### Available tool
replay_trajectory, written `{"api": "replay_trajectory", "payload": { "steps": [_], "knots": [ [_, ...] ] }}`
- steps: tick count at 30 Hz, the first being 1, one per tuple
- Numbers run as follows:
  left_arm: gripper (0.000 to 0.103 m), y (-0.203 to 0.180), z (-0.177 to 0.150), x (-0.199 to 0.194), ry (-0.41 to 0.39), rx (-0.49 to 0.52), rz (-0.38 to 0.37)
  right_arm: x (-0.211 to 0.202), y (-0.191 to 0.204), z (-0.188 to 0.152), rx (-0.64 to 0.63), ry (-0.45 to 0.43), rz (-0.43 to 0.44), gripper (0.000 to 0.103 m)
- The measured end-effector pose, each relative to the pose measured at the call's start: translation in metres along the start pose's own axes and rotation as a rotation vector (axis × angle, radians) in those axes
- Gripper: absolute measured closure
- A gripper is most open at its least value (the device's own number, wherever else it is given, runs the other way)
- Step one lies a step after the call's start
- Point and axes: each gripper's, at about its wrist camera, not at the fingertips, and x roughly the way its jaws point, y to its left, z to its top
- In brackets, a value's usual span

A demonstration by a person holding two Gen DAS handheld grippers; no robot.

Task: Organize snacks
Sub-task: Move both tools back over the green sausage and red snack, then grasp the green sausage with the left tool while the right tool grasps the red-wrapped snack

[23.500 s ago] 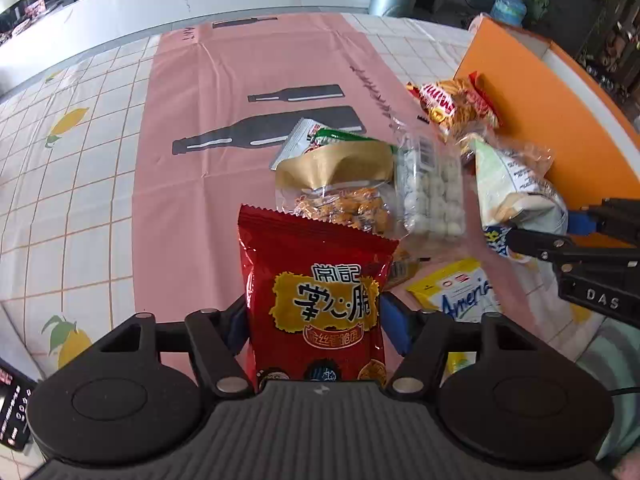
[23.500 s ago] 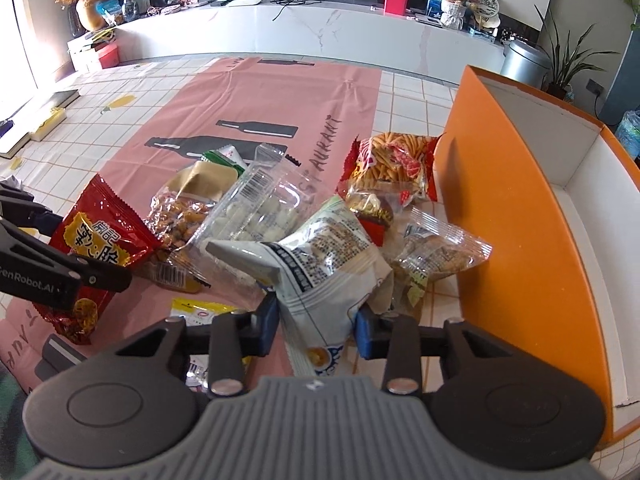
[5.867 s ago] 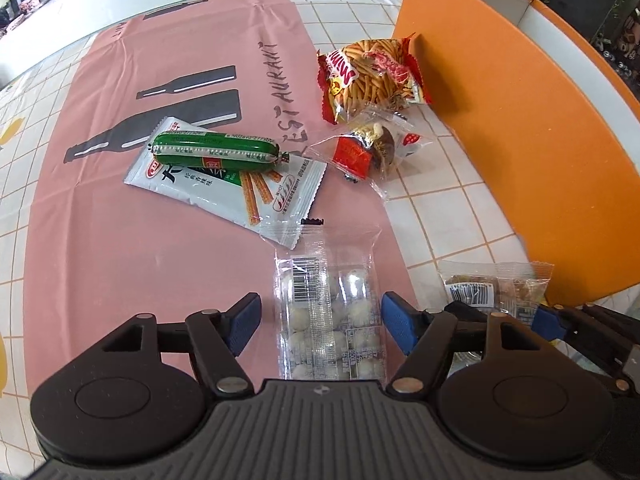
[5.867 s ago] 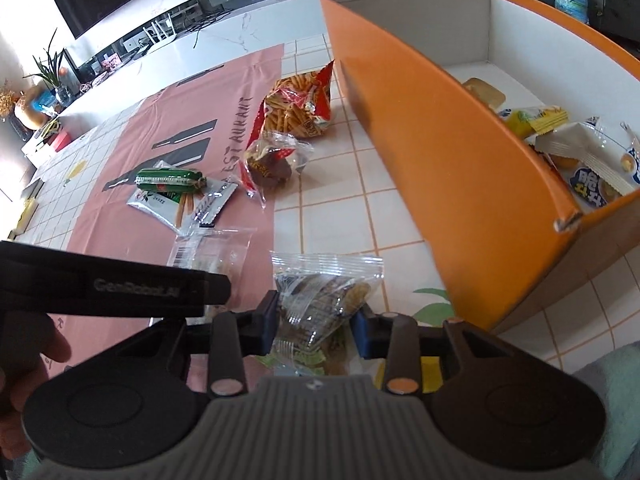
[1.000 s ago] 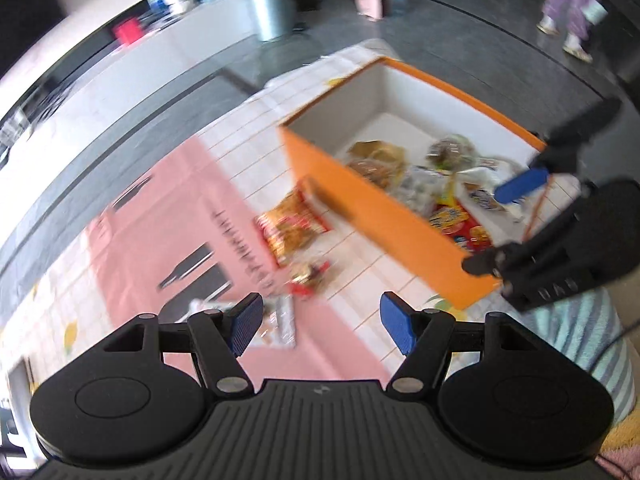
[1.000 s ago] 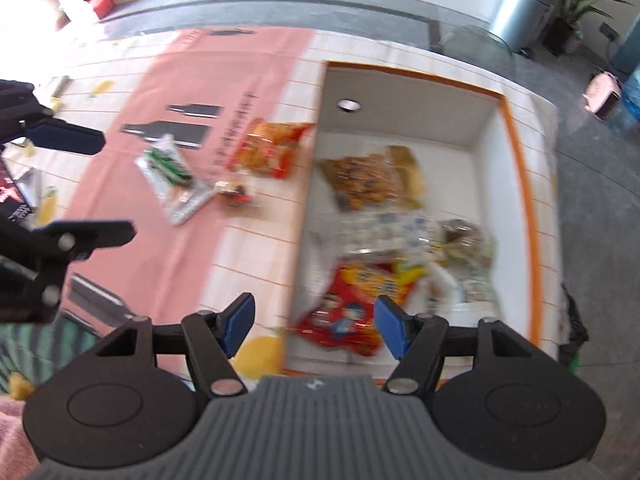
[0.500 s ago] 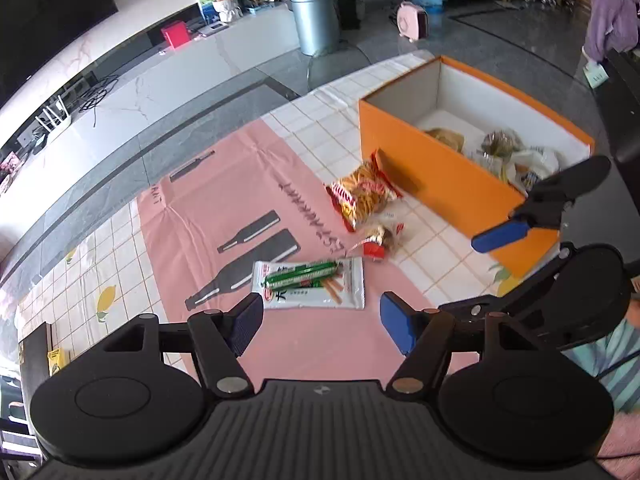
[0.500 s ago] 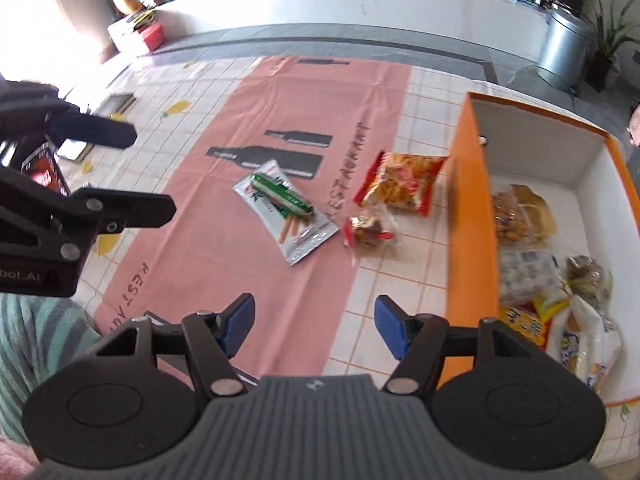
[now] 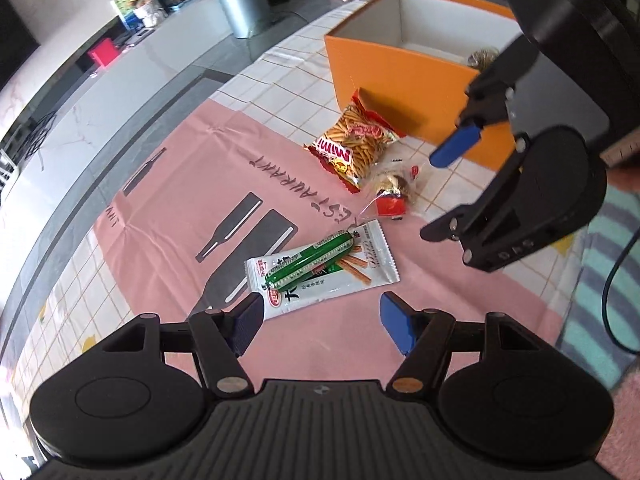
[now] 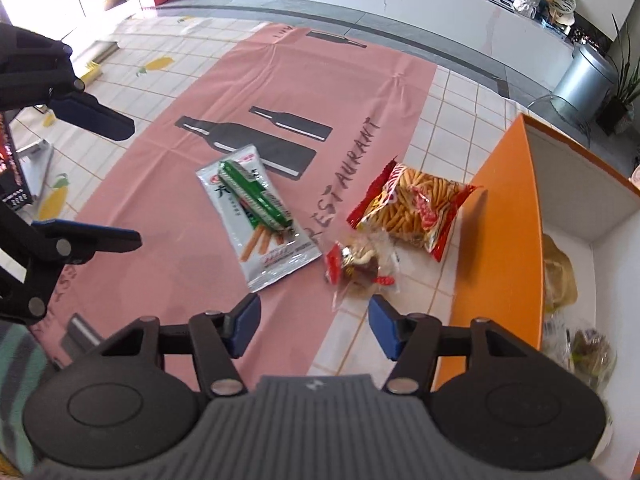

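Three snacks lie on the table outside the orange box point(image 9: 404, 80) point(image 10: 504, 216): a white packet with a green stick on it point(image 9: 320, 270) point(image 10: 256, 208), a red bag of fried sticks point(image 9: 354, 140) point(image 10: 416, 208), and a small clear packet with red ends point(image 9: 390, 194) point(image 10: 360, 268). My left gripper point(image 9: 322, 328) hangs open and empty just short of the white packet. My right gripper point(image 10: 314, 330) hovers above the table near the small clear packet, jaws closing with nothing between them. Several snacks lie inside the box.
A pink cloth point(image 9: 168, 208) point(image 10: 280, 120) printed with bottles covers the tiled tabletop. The right gripper's body point(image 9: 520, 200) stands to the right in the left wrist view. A metal bin point(image 9: 236, 0) stands on the floor beyond the table.
Both grippers have come down and away from the box toward the loose snacks on the cloth, which now look larger. The right jaws have narrowed a little.
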Motion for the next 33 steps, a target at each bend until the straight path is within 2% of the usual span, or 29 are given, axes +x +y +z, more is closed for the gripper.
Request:
{"api": "replay_trajectory", "payload": {
  "steps": [5,11,16,21,24,26,29,33],
  "knots": [
    [0.024,0.007,0.008,0.029,0.017,0.071,-0.029,0.02,-0.007,0.023,-0.037,0.041,-0.013,0.045],
    [0.024,0.005,0.019,0.051,0.033,0.21,-0.05,0.042,-0.016,0.04,-0.088,0.114,0.002,0.045],
    [0.025,0.005,0.023,0.074,0.062,0.247,-0.075,0.056,-0.022,0.043,-0.098,0.157,0.027,0.045],
    [0.027,0.007,0.027,0.088,0.075,0.214,-0.1,0.063,-0.025,0.043,-0.107,0.173,0.036,0.049],
    [0.034,0.007,0.028,0.094,0.094,0.195,-0.109,0.066,-0.028,0.042,-0.093,0.182,0.047,0.055],
    [0.035,0.006,0.026,0.095,0.097,0.184,-0.107,0.067,-0.03,0.04,-0.077,0.173,0.06,0.055],
    [0.042,0.003,0.024,0.094,0.127,0.172,-0.095,0.068,-0.031,0.037,-0.054,0.173,0.071,0.058],
    [0.057,0.004,0.02,0.088,0.179,0.107,-0.082,0.066,-0.03,0.033,-0.011,0.175,0.115,0.06]
  ]
}}
